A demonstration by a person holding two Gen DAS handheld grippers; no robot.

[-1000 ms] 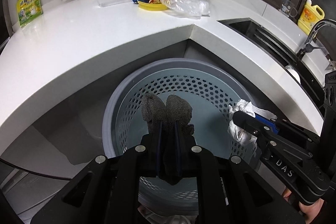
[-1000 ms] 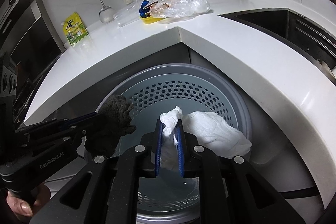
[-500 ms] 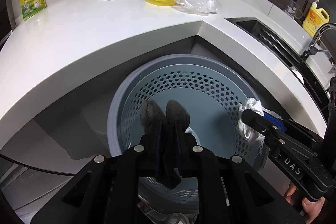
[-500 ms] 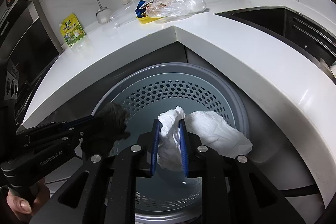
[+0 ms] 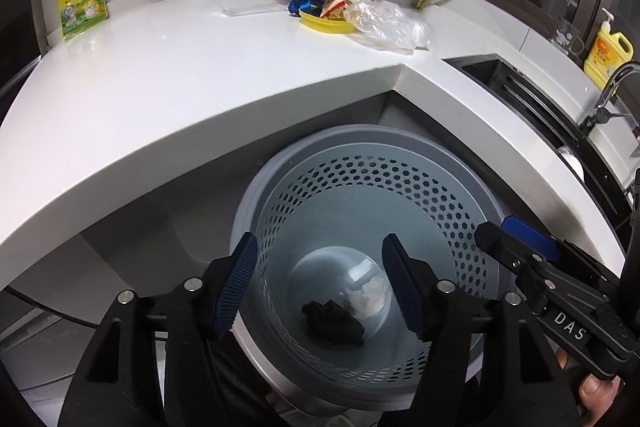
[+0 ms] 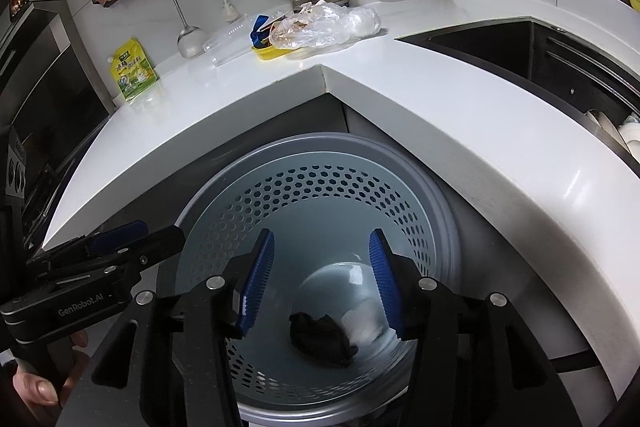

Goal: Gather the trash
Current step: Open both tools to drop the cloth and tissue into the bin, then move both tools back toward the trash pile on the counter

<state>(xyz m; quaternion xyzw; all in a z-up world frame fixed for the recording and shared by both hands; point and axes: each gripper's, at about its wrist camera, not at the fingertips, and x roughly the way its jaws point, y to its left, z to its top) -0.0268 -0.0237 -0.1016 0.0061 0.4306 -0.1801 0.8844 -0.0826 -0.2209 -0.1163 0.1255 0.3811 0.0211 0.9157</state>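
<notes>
Left gripper (image 5: 320, 283) spread wide, blue ribbed pads (image 5: 236, 291) well apart, nothing between them; poised above the mouth of the grey perforated bin (image 5: 400, 163). Right gripper (image 6: 322, 279) likewise gaping, blue pads (image 6: 258, 279) apart and empty, also over the bin (image 6: 320, 155). Directly below and between the left pads, on the bin floor: dark crumpled wad (image 5: 332, 323), with a white crumpled tissue (image 5: 370, 297) touching it on its right side. Same pair seen under the right gripper: dark wad (image 6: 320, 337) low between the pads, white tissue (image 6: 362, 325) against its right edge, somewhat blurred. Right gripper body visible at the far right of the left view, beside the bin rim; left gripper body at the far left of the right view, a thumb showing under it. Ahead of both grippers, beyond the bin: white corner countertop (image 5: 180, 67). Far ahead on it, a yellow dish (image 5: 324, 23) heaped with wrappers, clear plastic bag (image 5: 384, 23) lying against its right side. Far ahead-left, yellow-green pouch (image 5: 82, 1) leaning on the wall. Ahead-right, dark sink (image 6: 532, 55), yellow soap bottle (image 5: 608, 53) past it
</notes>
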